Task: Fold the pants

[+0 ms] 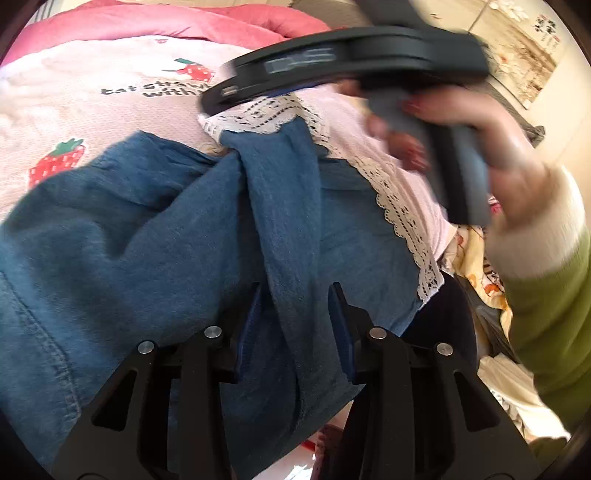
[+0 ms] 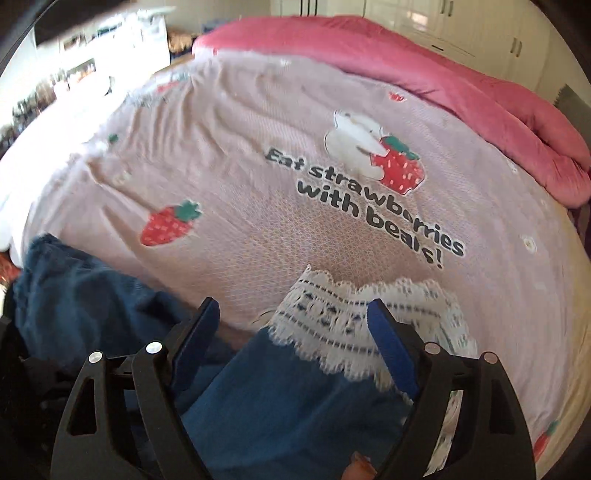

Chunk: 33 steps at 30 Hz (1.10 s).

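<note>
We see the left gripper (image 1: 295, 299) narrowed around a fold of the blue denim lace-hemmed pants (image 1: 155, 240); whether its pads press the cloth we cannot tell. The right gripper (image 2: 293, 314) gapes wide over the hem, gripping nothing.

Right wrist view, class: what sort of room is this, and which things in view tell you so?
Most likely a bedroom. The blue pants lie on a bed with a pink strawberry-print bedspread, a rolled pink quilt lies along its far side, and white wardrobe doors stand behind.
</note>
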Available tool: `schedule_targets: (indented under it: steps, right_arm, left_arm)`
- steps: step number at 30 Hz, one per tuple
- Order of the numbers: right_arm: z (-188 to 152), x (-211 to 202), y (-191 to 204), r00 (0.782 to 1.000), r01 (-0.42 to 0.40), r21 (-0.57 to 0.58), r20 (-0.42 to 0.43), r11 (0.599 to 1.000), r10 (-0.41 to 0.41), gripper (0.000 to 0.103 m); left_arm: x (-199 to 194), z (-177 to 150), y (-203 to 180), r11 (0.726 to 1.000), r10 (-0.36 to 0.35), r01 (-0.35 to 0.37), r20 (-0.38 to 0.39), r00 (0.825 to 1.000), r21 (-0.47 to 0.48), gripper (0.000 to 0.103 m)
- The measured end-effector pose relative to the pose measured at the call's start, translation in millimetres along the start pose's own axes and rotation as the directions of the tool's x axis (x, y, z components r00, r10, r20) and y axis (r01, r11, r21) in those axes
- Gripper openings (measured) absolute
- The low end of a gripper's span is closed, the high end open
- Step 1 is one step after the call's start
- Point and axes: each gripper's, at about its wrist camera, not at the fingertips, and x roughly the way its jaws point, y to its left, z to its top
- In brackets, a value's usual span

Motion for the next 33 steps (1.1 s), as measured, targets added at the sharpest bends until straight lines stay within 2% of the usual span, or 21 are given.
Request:
schedule_targets:
  steps: [4,6,9,10,11,12,13,14,15,18,21,24,28,33]
  right_arm:
    - [17,28,-4,0.998,-0.002,-0.018,-0.066,1.000,0.000,0.078]
    - [23,34,-5,0.997,-0.012,-0.018,-0.079,1.000,0.010,0.078]
    - [28,50,-2,0.990,-0.015,-0.041,-0.143,0.999,0.009,0.076]
    - [28,57,-1,0.986,-0.010,-0.052,-0.164,0.999,0.001,0.061]
    - [27,61,0,0.983,-0.017,-0.060,-0.182,0.998,0.005,0.040]
    - [26,62,0,0.983,-0.020,-0.062,-0.181,0.998,0.008,0.038]
    - [24,60,-1,0.986,-0.013,-0.056,-0.164,0.998,0.003,0.029]
    - [24,55,-4,0.989,-0.013,-0.036,-0.149,0.999,0.008,0.015]
    - [22,49,-10,0.991,-0.028,-0.002,-0.128,1.000,0.028,0.010]
    - [13,13,-32,0.998,-0.063,0.088,-0.011,0.994,0.064,0.007]
    - [-10,-30,-59,0.991,-0.108,0.185,0.095,0.977,0.091,0.007]
    - [-55,-79,-84,0.975,-0.151,0.269,0.199,0.951,0.098,0.007]
    - [-121,-120,-94,0.966,-0.162,0.339,0.246,0.927,0.079,0.007]
    - [-198,-121,-89,0.972,-0.177,0.407,0.216,0.896,0.094,0.007]
  left_arm:
    - [3,-1,7,1.000,-0.017,0.017,0.001,1.000,-0.010,0.005]
    - [8,1,9,1.000,-0.027,0.027,-0.001,1.000,-0.009,0.003]
    - [11,0,5,1.000,-0.017,0.017,0.001,1.000,0.023,0.003]
    - [11,-1,4,0.999,-0.018,0.018,0.001,1.000,0.027,0.003]
    - [11,0,4,0.999,-0.019,0.019,0.002,1.000,0.029,0.003]
    - [11,0,5,0.999,-0.021,0.021,0.001,1.000,0.027,0.003]
    - [12,0,6,0.999,-0.022,0.022,0.000,1.000,0.025,0.002]
    - [12,0,7,1.000,-0.023,0.023,0.000,1.000,0.022,0.002]
    - [11,0,8,0.999,-0.023,0.023,0.001,1.000,0.023,0.001]
    - [7,2,9,0.999,-0.020,0.020,0.007,1.000,0.029,0.001]
    - [2,3,7,0.999,-0.004,0.002,0.027,1.000,0.048,0.001]
    - [-12,5,2,0.996,0.012,-0.019,0.078,0.997,0.085,0.001]
    - [-20,3,-8,0.989,0.022,-0.035,0.095,0.995,0.143,0.001]
    - [-10,-7,-21,0.976,0.037,-0.049,0.059,0.998,0.211,0.001]
